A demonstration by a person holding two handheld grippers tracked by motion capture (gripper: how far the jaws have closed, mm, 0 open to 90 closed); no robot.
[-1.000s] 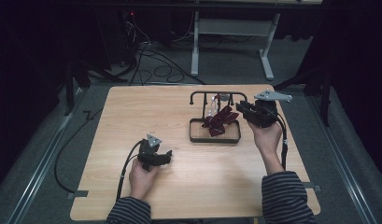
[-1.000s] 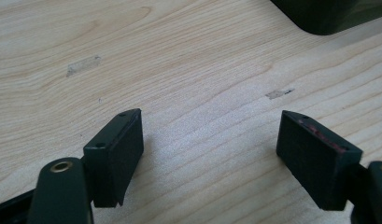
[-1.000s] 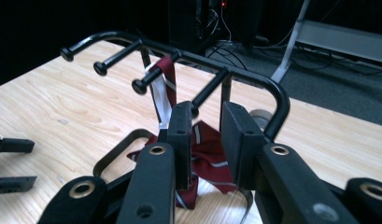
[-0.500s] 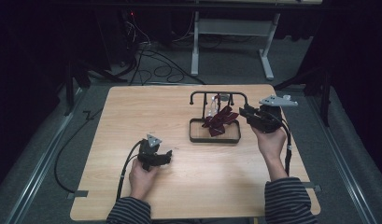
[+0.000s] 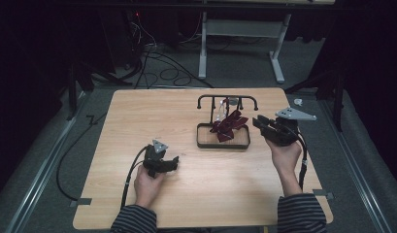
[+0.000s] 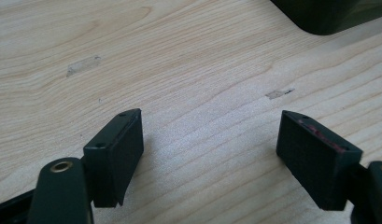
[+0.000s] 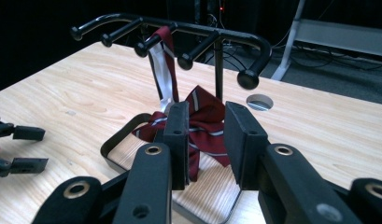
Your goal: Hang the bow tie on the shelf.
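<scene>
The left gripper (image 5: pixel 173 161) rests low on the desk (image 5: pixel 152 111) toward its near left corner, jaws spread wide over bare wood with nothing between them. Toward the far right stands a black rack (image 5: pixel 227 99) with pegs over a tray (image 5: pixel 206 142); the maroon striped tie (image 5: pixel 228 127) hangs from a peg and heaps into the tray. The right gripper (image 5: pixel 257 121) hovers just beside the tray's right end, jaws partly apart and empty, aimed at the tie's bunched folds (image 7: pixel 205 116). To grip well, it should probably come in level, below the peg tips, and close on a thick fold rather than a single edge. Open desk lies on the near side and to the left; the right edge is near that hand, so any pull is best drawn toward the near edge.
</scene>
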